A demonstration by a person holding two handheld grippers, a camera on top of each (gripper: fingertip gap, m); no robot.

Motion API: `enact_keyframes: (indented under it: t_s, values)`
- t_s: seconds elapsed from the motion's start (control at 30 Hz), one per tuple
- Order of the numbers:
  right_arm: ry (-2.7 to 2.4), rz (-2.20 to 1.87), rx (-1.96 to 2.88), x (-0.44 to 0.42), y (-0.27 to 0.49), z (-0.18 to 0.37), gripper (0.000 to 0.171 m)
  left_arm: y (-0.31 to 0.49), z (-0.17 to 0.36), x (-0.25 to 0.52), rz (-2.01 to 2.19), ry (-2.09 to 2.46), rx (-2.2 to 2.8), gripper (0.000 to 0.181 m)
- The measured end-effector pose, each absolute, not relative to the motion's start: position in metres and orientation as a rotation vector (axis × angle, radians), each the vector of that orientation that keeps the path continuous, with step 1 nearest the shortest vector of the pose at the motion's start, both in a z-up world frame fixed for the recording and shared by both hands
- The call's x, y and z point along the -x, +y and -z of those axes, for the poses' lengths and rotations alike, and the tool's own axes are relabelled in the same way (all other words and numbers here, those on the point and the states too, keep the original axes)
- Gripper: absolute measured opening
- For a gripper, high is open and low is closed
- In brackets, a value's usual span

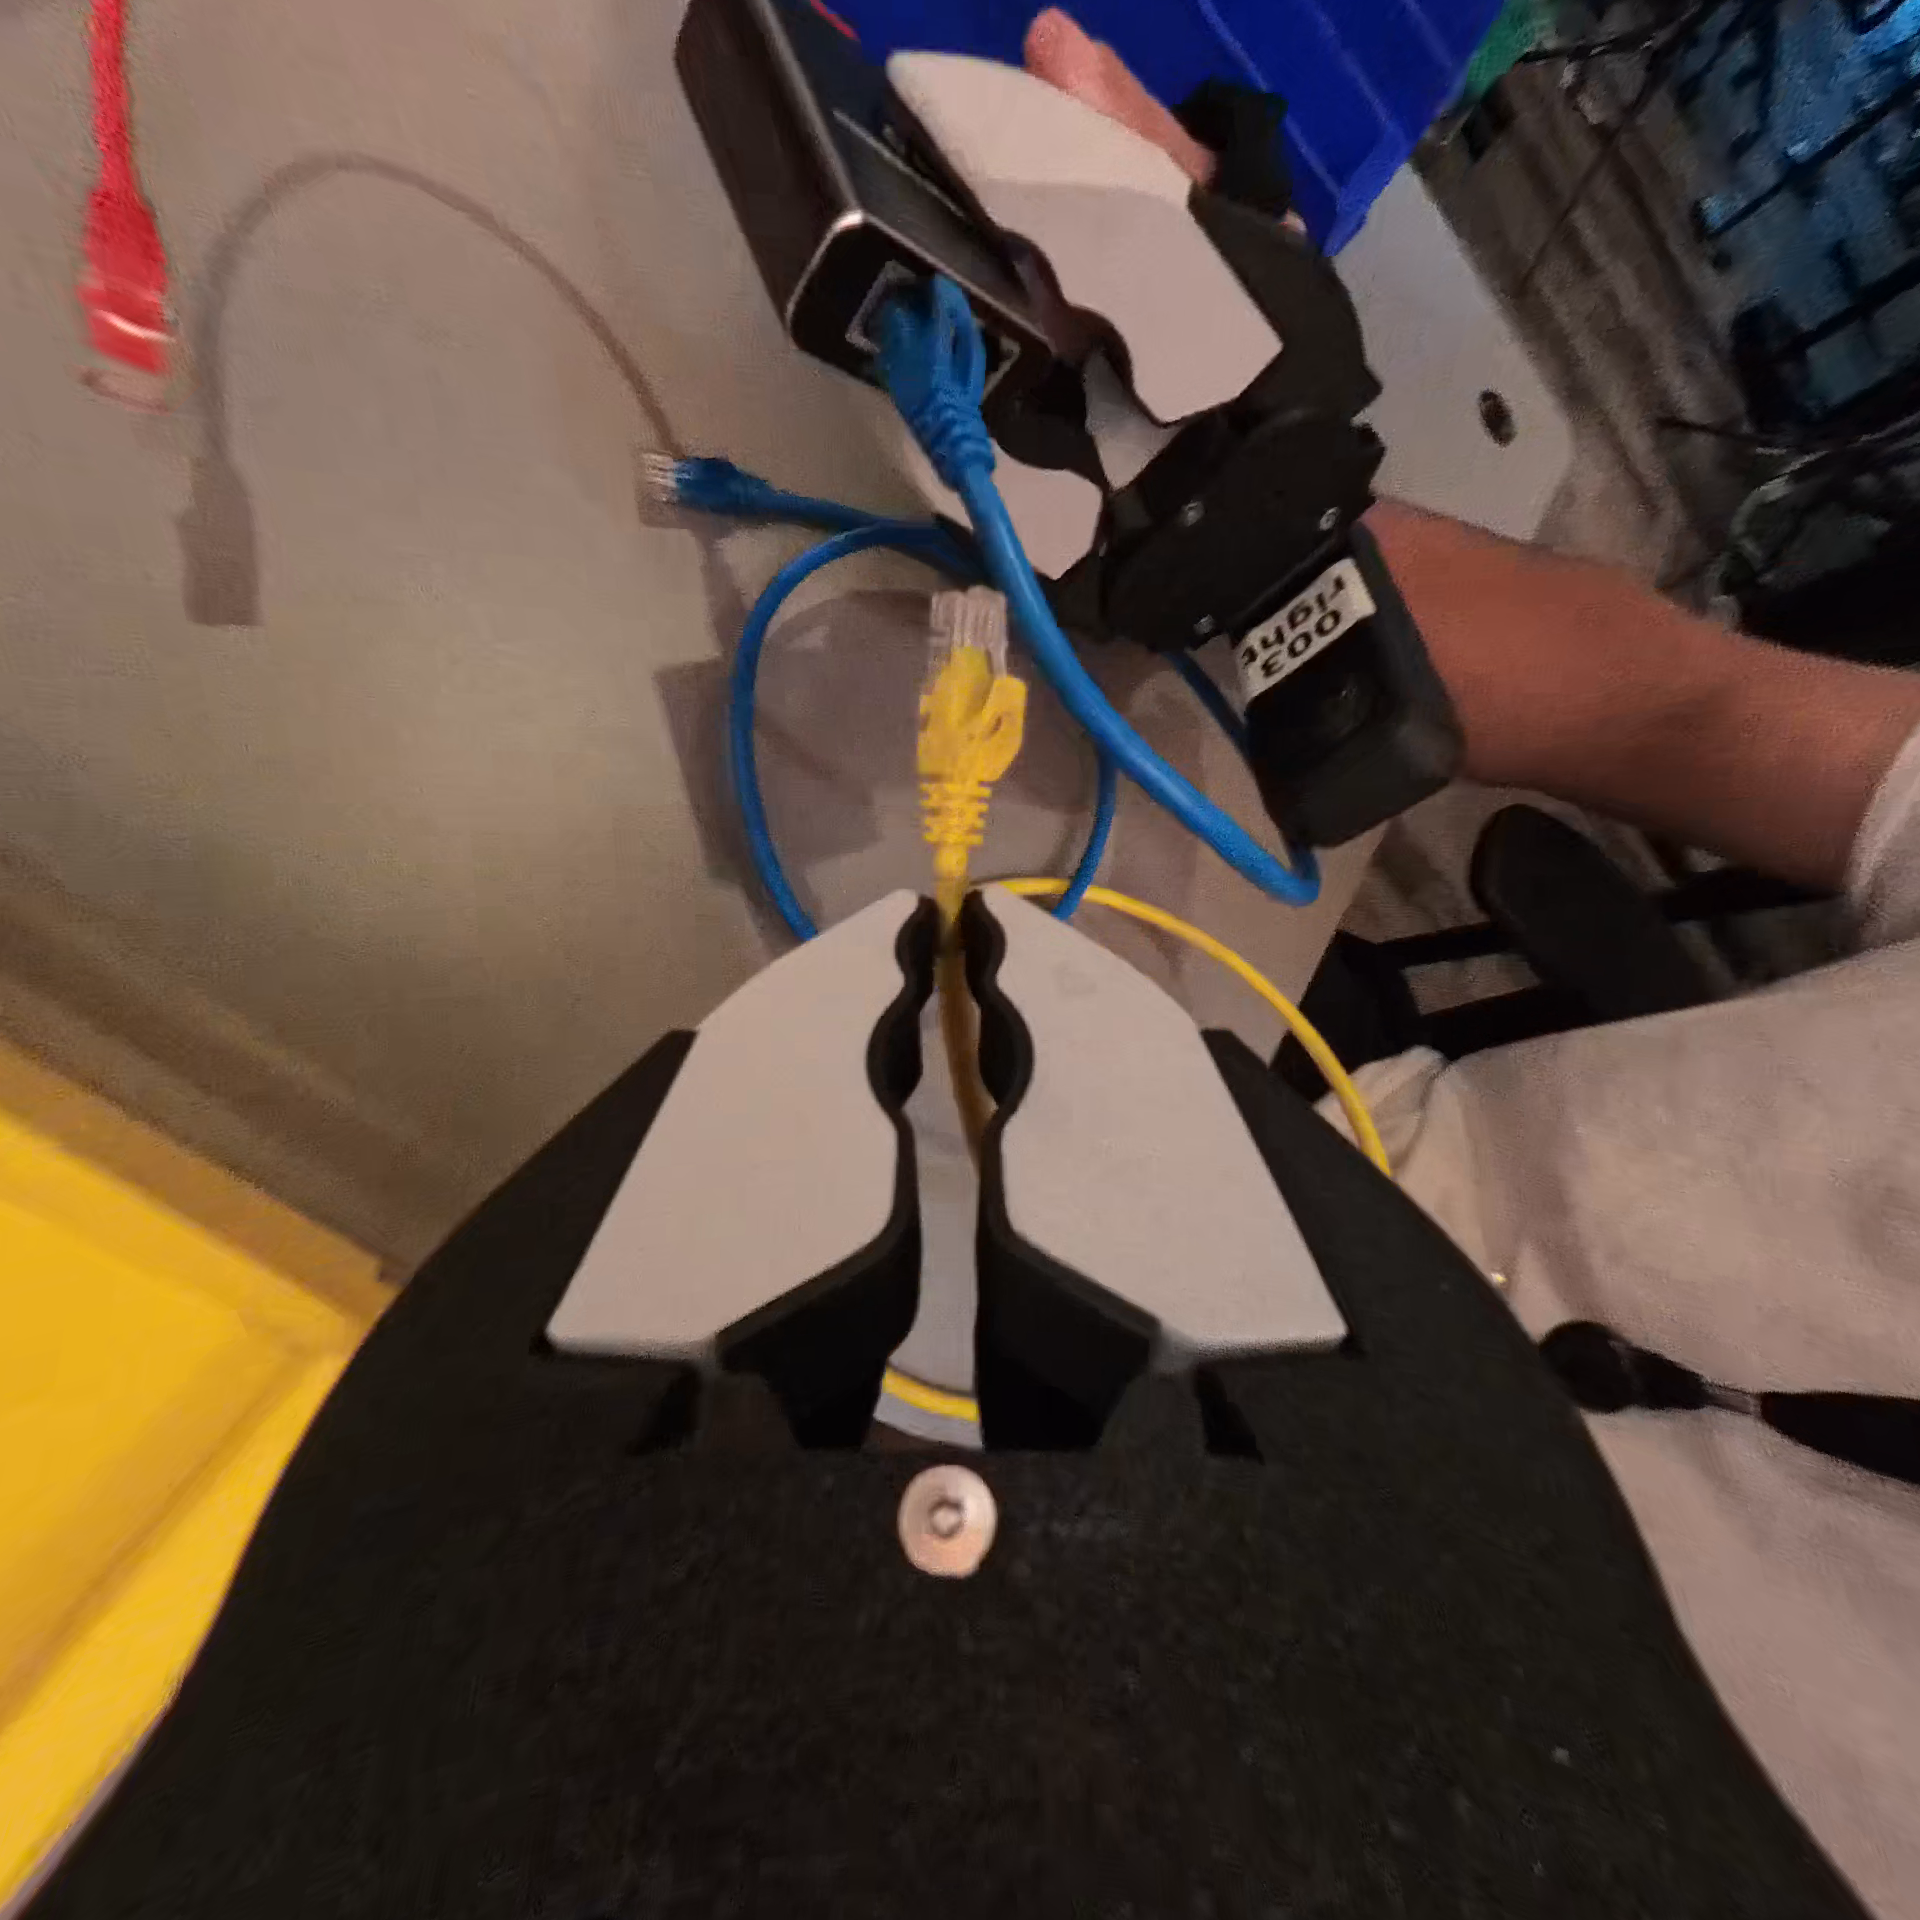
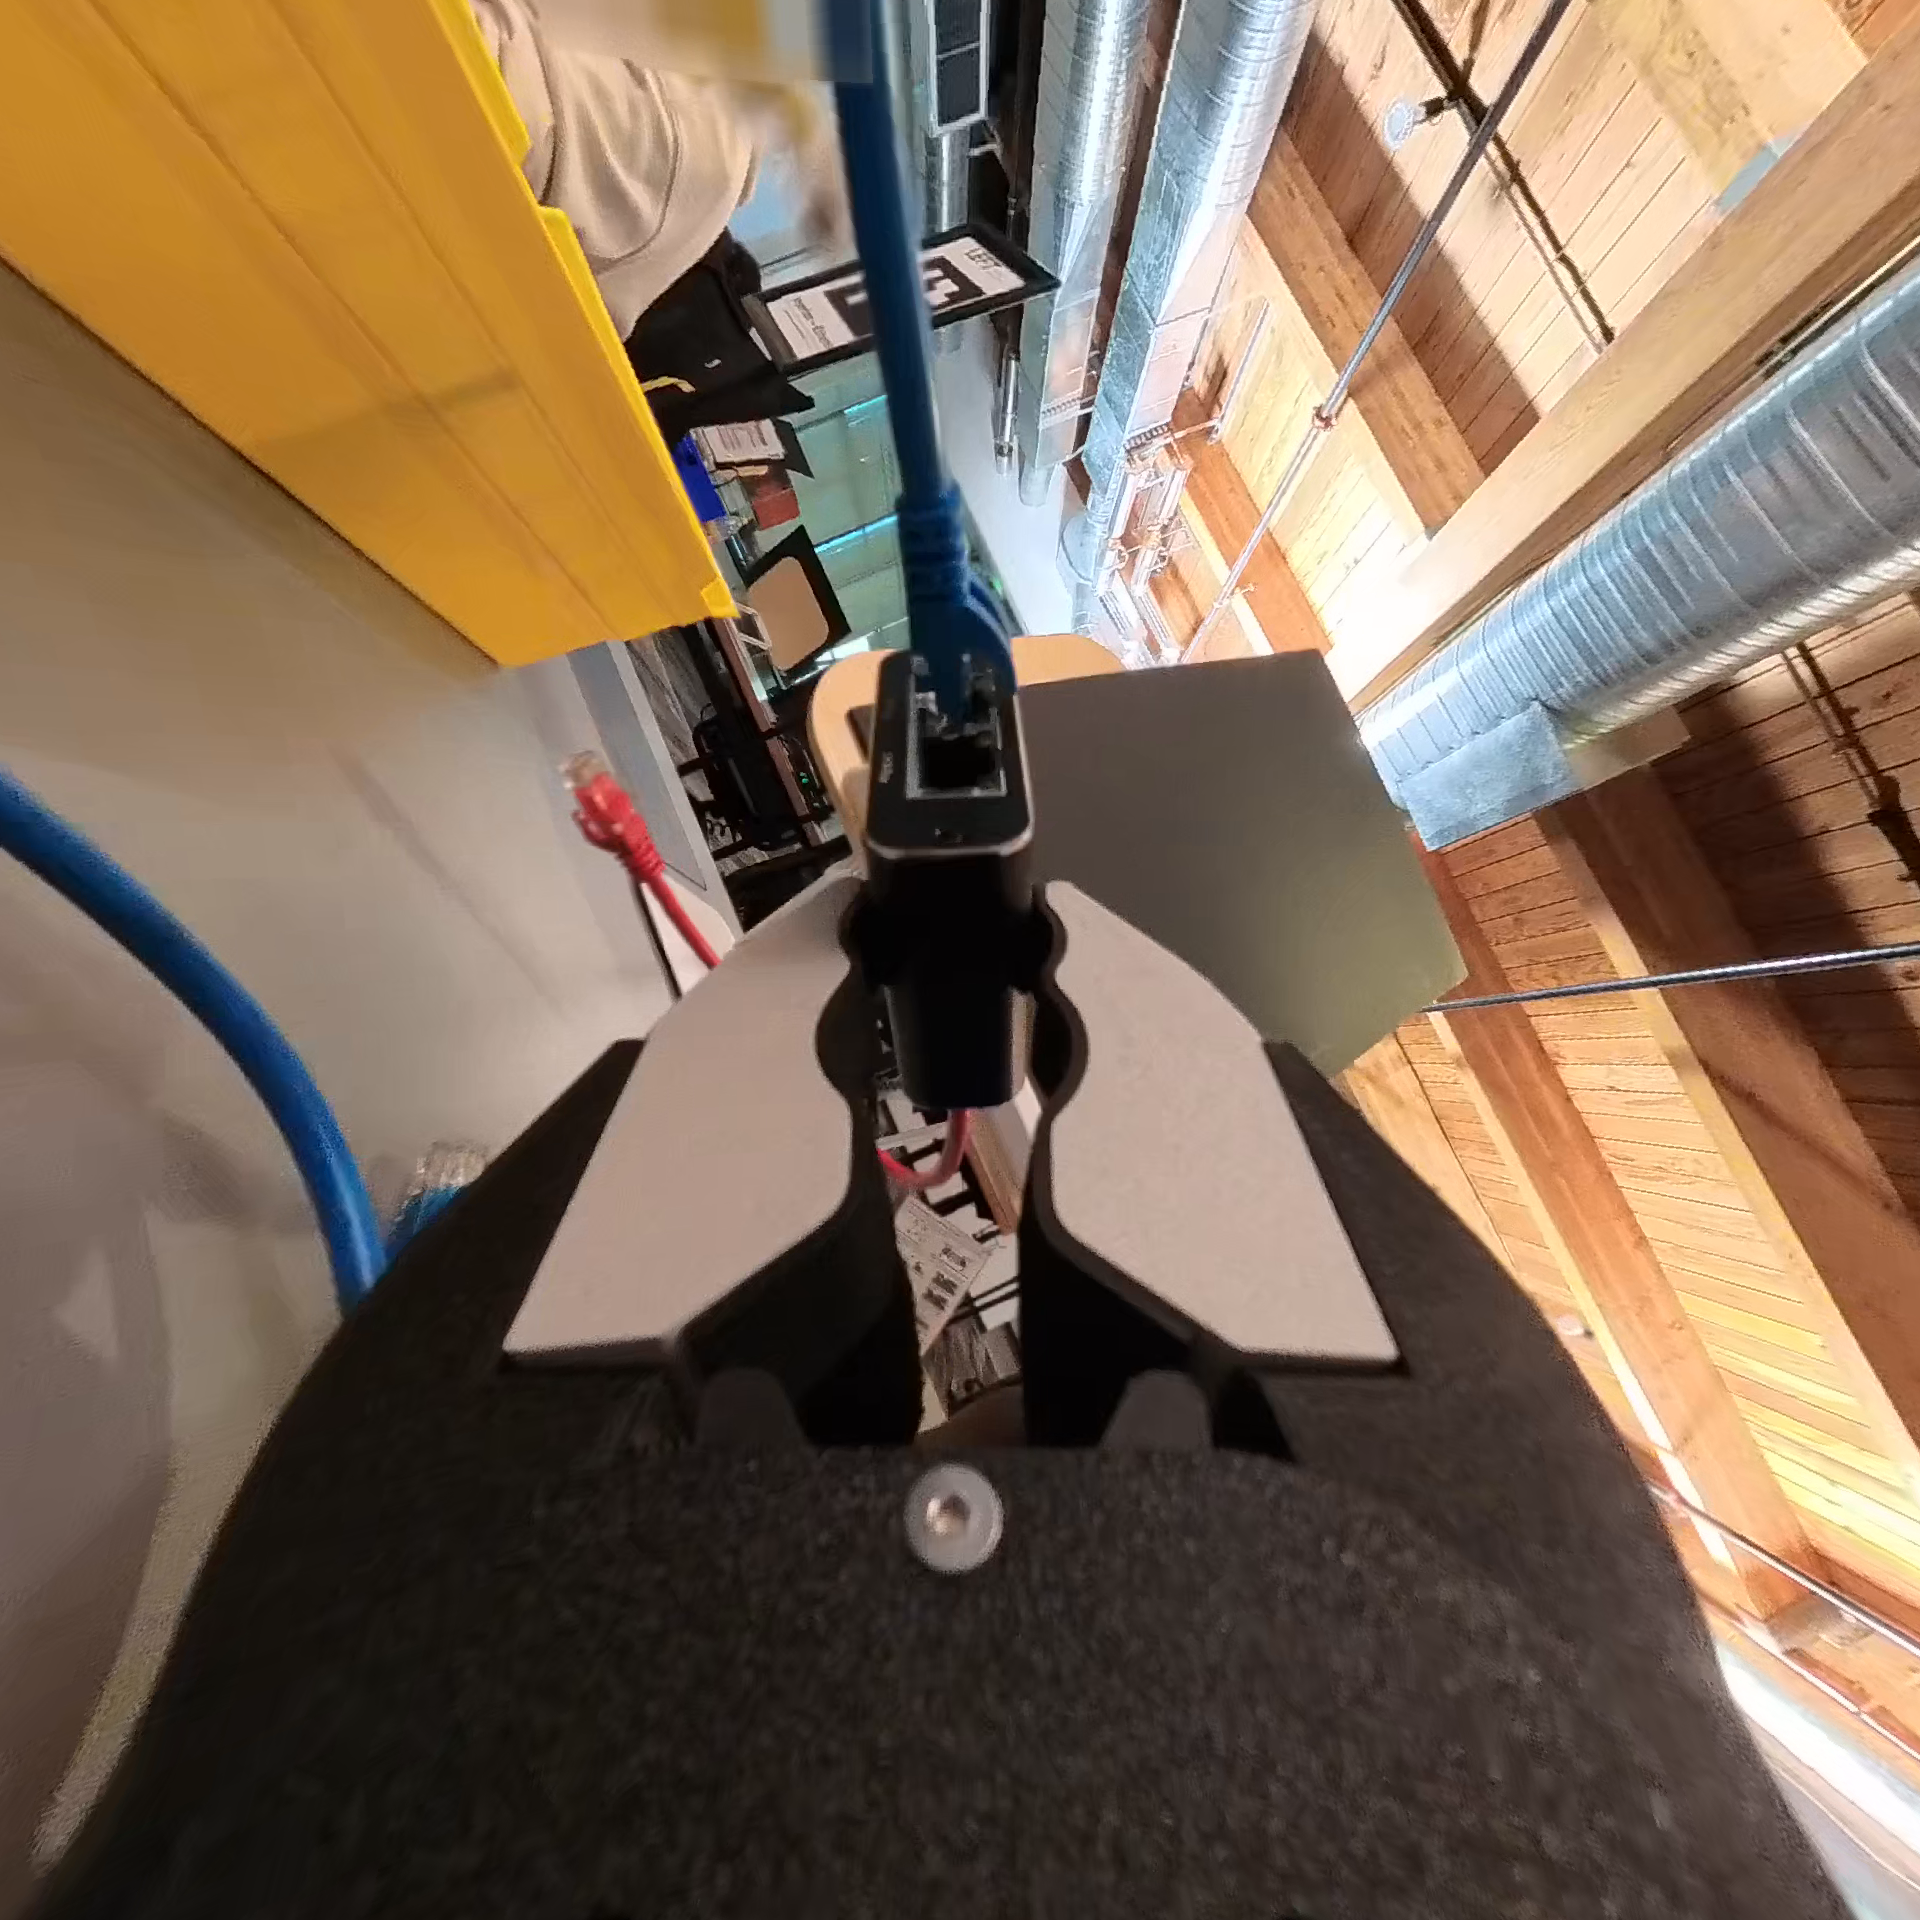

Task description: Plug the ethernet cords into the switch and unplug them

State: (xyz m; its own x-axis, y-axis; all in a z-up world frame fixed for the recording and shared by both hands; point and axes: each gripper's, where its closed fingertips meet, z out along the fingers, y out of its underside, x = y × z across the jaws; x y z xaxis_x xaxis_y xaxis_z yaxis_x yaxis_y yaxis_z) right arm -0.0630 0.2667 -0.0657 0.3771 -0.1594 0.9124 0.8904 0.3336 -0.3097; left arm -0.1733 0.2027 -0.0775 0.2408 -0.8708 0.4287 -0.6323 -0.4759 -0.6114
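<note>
**Pale tabletop, cords and bins**

Pale beige tabletop (image 1: 395, 727), matte and evenly lit. Lying on it at far left: a red ethernet cord (image 1: 123, 260) with its plug end pointing nearer. Near the middle: the free end of a blue ethernet cord (image 1: 717, 488), clear plug pointing left, with a loop of the same cord curling on the surface just nearer. At near left: a yellow bin (image 1: 135, 1403). At the far edge: a blue bin (image 1: 1247, 62).

This looks like a workshop or lab in an industrial building. At 1 to 3 o'clock in the right wrist view run silver ventilation ducts (image 2: 1683, 582) under wooden ceiling beams (image 2: 1621, 343); a yellow storage bin (image 2: 343, 343) sits at 10 o'clock.
</note>
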Motion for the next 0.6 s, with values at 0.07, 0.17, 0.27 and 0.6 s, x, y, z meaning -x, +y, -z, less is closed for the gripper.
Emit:
enact_keyframes:
  t_s: [0.07,0.17,0.27,0.6]
  values:
    - [-0.917,0.821,0.972,0.065,0.264,0.063,0.026,0.2,0.089,0.16,1.193,1.365,2.251,0.005]
    - [-0.882,0.783,0.945,0.067,0.257,0.057,0.026,0.205,0.108,0.149,1.243,1.3,2.267,0.005]
    - [-0.9,0.782,0.943,0.066,0.255,0.057,0.026,0.205,0.098,0.135,1.431,1.184,2.18,0.005]
    - [-1.052,0.932,0.922,0.075,0.262,0.077,0.026,0.202,0.101,0.127,1.631,1.027,2.204,0.005]
